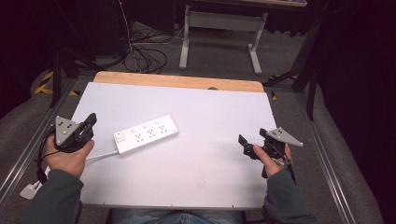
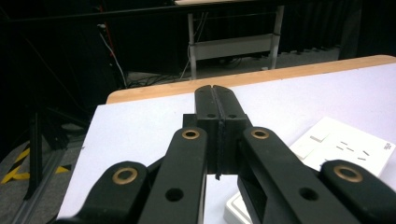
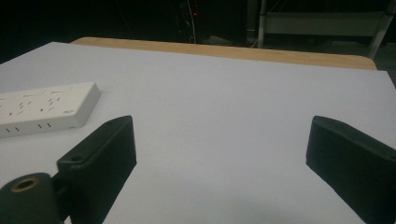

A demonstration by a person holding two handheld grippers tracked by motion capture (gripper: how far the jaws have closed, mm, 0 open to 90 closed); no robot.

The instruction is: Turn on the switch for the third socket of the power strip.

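Smooth, slightly glossy white plastic on the power strip (image 1: 146, 135). Matt white sheet over the tabletop (image 1: 205, 154), bare wood at the far edge. Matt black plastic jaws with brass-coloured rivets on the left gripper (image 2: 215, 95).

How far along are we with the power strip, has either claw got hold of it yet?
Nothing looks done yet. The power strip lies flat on the white table, untouched, its cable trailing off the left edge to the plug. The left claw hovers beside its switch end, shut and empty. The right claw is open, well away. Approach, grasp and any handling probably remain.
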